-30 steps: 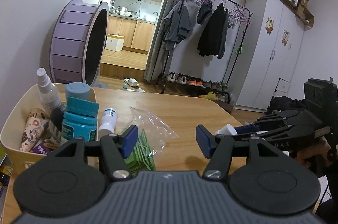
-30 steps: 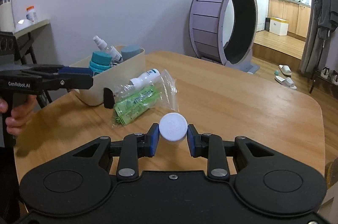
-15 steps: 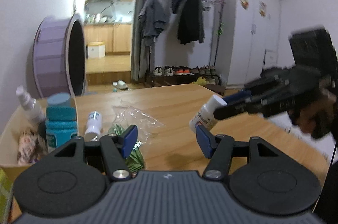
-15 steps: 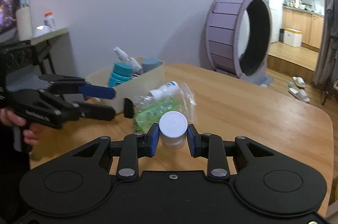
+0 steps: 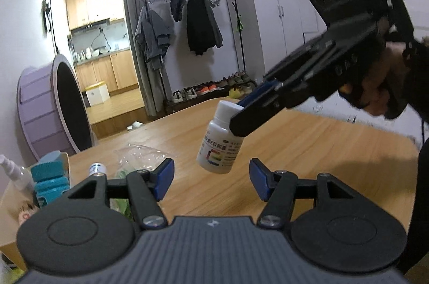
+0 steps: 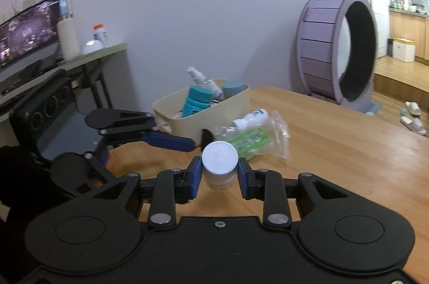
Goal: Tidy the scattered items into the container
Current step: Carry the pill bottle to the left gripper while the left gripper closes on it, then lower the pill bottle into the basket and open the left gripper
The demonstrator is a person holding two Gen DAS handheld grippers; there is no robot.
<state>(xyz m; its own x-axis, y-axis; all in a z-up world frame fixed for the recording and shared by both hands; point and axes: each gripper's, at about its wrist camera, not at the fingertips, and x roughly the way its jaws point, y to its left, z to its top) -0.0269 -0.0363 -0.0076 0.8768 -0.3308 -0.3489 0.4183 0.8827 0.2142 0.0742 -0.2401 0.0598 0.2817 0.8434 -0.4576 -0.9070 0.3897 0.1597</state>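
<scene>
A: Item one, the pill bottle [image 6: 219, 167]. Where do we have it?

B: Aloft over the table [image 6: 335, 150], clamped by the neck between the pads of our right gripper [image 6: 219, 174], near the bin [image 6: 214, 112] but not yet over it.

A: Left gripper [image 5: 211, 182]?

B: Jaws apart, nothing between them. It hovers over the table with the bottle hanging just ahead of it.

A: Already binned?

B: We count a teal jar [image 6: 198, 100], a spray bottle [image 6: 199, 77], a grey-capped jar [image 6: 232, 88] and some smaller packets we cannot make out.

A: Outstanding?

B: On the table just beside the bin: one small white bottle [image 6: 250, 119] lying on its side, touching a clear bag [image 6: 257, 136] of green sachets.

A: Tally?

B: By our judgement well past halfway. One item in transit, two left to lift.
</scene>
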